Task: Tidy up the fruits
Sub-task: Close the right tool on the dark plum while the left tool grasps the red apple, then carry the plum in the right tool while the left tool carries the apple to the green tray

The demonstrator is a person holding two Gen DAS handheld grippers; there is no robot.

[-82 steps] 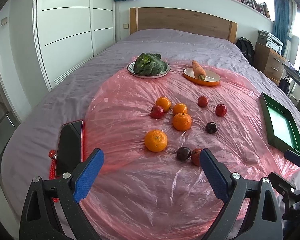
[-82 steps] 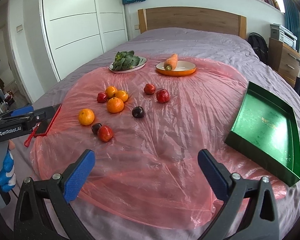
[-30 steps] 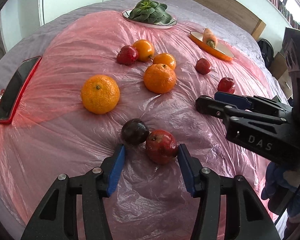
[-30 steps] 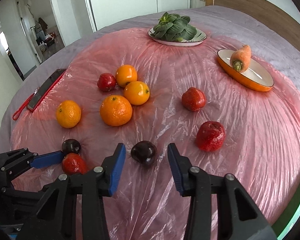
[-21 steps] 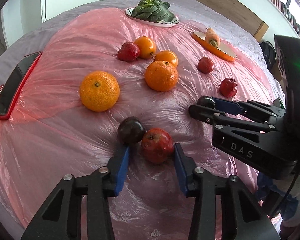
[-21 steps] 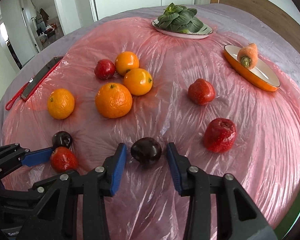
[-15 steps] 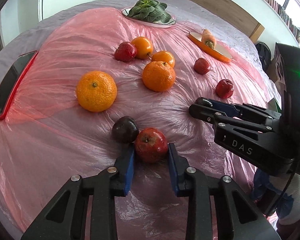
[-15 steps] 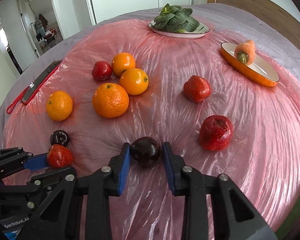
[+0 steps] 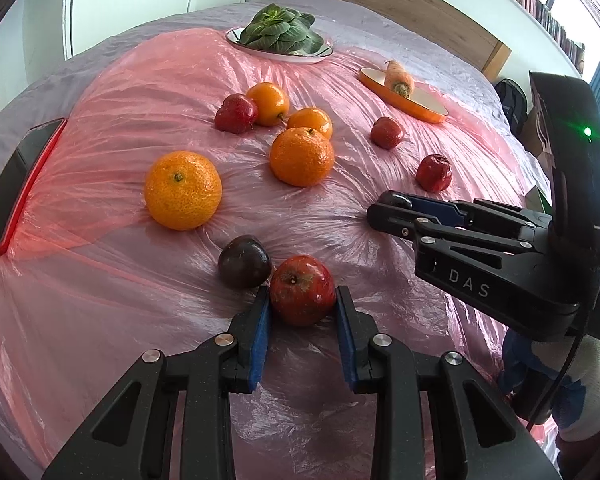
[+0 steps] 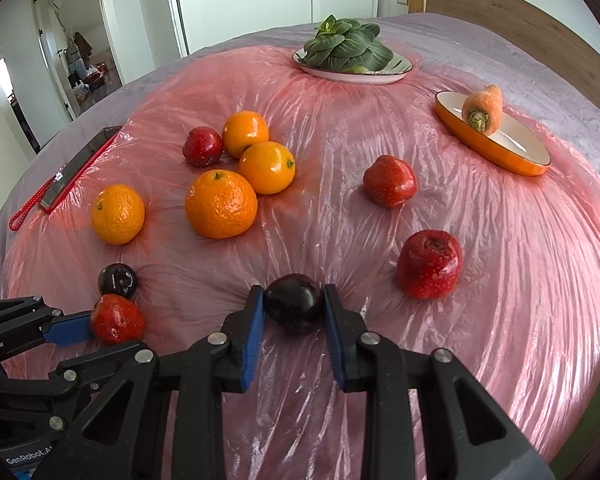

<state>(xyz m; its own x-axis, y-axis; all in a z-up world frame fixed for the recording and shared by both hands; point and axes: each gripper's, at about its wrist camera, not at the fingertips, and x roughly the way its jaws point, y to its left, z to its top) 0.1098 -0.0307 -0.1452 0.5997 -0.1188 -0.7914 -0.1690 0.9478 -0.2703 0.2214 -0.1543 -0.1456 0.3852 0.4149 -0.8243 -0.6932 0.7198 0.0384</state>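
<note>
A bed (image 10: 499, 52) under a grey cover carries a pink plastic sheet (image 10: 519, 260) spread with fruit. At the near edge of the spread, the left gripper (image 9: 303, 306) is clenched on a red apple (image 9: 302, 289), both blue pads against its sides; a dark plum (image 9: 244, 261) sits just beside the apple, touching it or nearly so. The right gripper (image 10: 294, 307) is clamped on a second plum (image 10: 293, 307) that rests on the sheet. Both sets of jaws have just been closing, each with its fruit between them.

Four oranges and three more apples lie farther back. Beyond them sit a plate (image 10: 395, 72) of greens and an orange dish (image 10: 515, 160) holding a carrot (image 10: 484, 109). A red-cased phone (image 10: 80, 166) lies at the sheet's left edge.

In the left view the right gripper's body hides most of its plum. Only a sliver of something green shows at the right edge of that view. Compared with a second ago, the pads that then stood clear of both fruits now press them.
</note>
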